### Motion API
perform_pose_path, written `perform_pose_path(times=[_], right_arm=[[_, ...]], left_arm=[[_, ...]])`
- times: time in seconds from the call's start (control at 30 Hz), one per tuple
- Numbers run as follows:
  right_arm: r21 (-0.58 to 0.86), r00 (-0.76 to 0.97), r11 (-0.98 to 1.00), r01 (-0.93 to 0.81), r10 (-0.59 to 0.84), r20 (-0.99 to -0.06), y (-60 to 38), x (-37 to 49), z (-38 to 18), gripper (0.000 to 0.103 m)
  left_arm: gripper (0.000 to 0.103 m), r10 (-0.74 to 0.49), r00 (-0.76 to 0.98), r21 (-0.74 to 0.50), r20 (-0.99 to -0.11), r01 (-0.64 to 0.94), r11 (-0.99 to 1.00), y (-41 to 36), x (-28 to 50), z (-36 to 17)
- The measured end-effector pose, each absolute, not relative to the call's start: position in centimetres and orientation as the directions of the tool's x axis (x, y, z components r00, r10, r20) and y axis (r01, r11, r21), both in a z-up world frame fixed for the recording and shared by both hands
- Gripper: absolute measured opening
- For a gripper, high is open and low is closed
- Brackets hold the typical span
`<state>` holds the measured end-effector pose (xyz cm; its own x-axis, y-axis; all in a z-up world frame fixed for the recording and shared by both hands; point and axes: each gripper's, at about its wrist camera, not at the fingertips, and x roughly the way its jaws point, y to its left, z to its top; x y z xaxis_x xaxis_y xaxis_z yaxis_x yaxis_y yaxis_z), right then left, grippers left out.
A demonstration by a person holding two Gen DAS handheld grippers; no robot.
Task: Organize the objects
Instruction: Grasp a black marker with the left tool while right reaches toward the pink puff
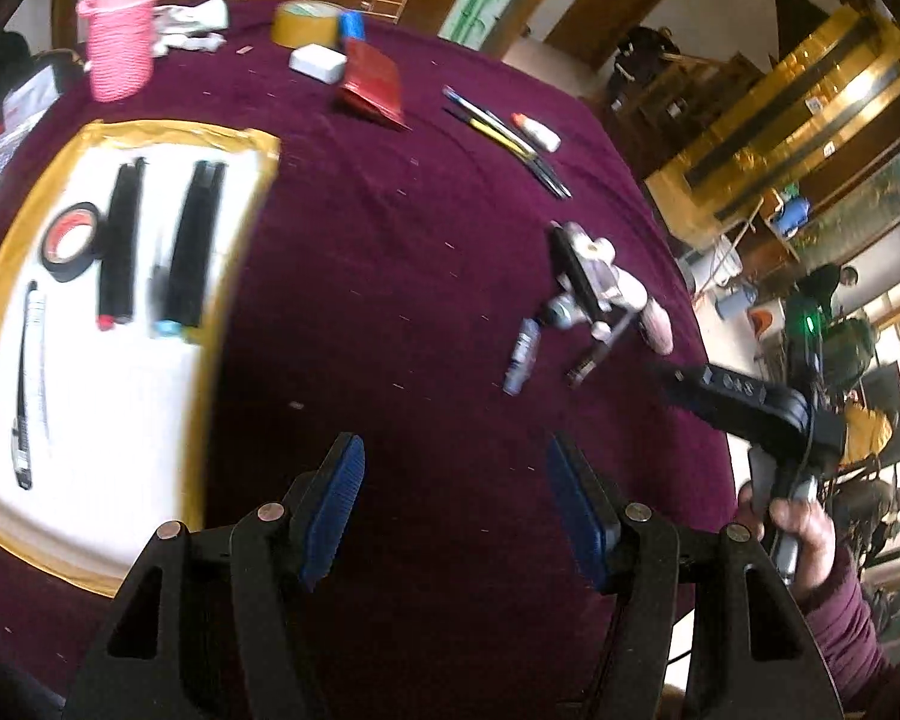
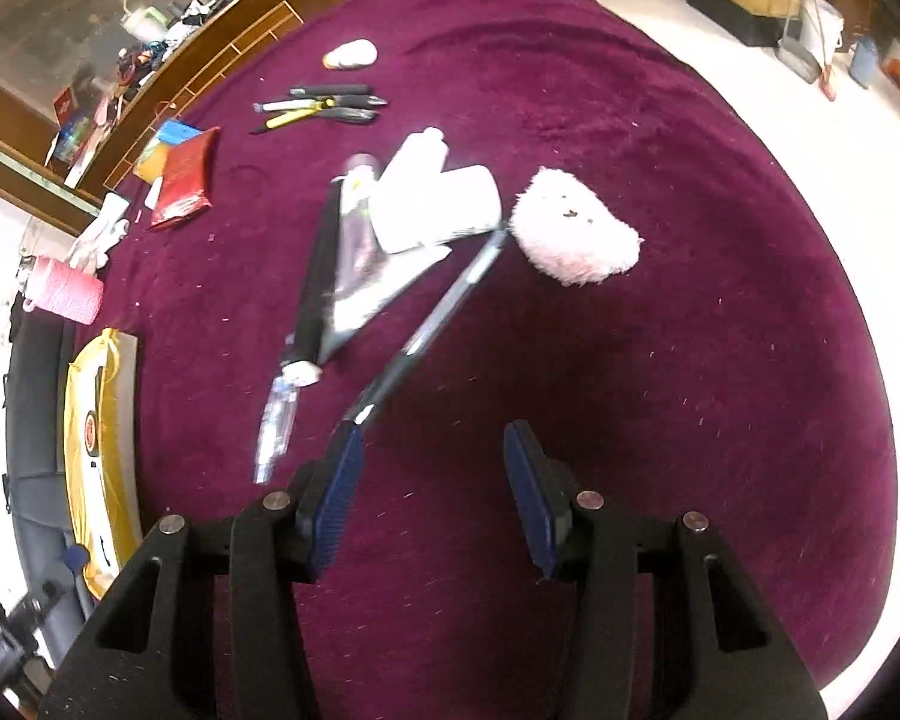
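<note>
Both grippers hang over the purple cloth (image 2: 660,192) with fingers spread and nothing between them: the left gripper (image 1: 456,504); the right gripper (image 2: 432,498); the tape roll (image 1: 69,240) and markers (image 1: 189,246) lie on the yellow-edged tray (image 1: 6,276); pens (image 2: 321,105) and a pink fluffy pouch (image 2: 573,234) lie loose on the cloth.

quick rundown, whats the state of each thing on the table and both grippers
left gripper: open, nothing between the pads
right gripper: open, empty
white tray: lying flat, partly filled
black tape roll: flat in the tray
two black holders: side by side in the tray
pink fluffy item: loose on the cloth
pen bundle: lying on the cloth
red pouch: lying on the cloth
pink knitted cup: upright
</note>
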<state>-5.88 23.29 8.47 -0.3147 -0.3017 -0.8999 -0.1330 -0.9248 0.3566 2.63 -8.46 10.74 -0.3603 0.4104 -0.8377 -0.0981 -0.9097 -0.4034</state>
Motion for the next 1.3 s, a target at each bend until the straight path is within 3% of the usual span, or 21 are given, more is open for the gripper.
perform_pose_path(times=[0.17,0.5,0.67,0.83,0.97,1.17,1.3], right_arm=[[0.377,-0.332,-0.92,-0.107,-0.324,-0.886,24.3,-7.4,8.5,0.047],[0.256,-0.386,-0.964,0.069,-0.263,-0.884,25.3,-12.9,9.7,0.047],[0.339,-0.351,-0.939,0.055,-0.336,-0.874,26.2,-16.9,8.2,0.047],[0.459,-0.199,-0.886,0.068,-0.463,-0.864,25.2,-18.7,5.3,0.047],[0.63,-0.025,-0.756,0.176,-0.643,-0.765,22.8,-16.3,5.4,0.049],[0.533,-0.134,-0.832,0.156,-0.552,-0.823,24.3,-14.7,6.8,0.049],[0.547,-0.187,-0.832,0.09,-0.554,-0.811,26.8,-13.8,7.1,0.049]], left_arm=[[0.057,0.398,-0.354,-0.397,-0.846,-0.081,-0.914,-6.1,3.0,10.3],[0.057,0.385,-0.345,-0.402,-0.856,-0.025,-0.915,-3.4,2.8,8.9],[0.057,0.37,-0.344,-0.399,-0.863,0.012,-0.917,-3.3,3.3,8.4],[0.057,0.362,-0.348,-0.406,-0.865,0.059,-0.912,-3.8,3.7,8.1],[0.057,0.356,-0.357,-0.404,-0.864,0.068,-0.912,-3.8,3.7,8.1],[0.057,0.364,-0.352,-0.403,-0.862,0.043,-0.914,-2.6,2.7,8.2],[0.057,0.344,-0.401,-0.351,-0.849,-0.058,-0.935,-0.1,0.1,9.2]])
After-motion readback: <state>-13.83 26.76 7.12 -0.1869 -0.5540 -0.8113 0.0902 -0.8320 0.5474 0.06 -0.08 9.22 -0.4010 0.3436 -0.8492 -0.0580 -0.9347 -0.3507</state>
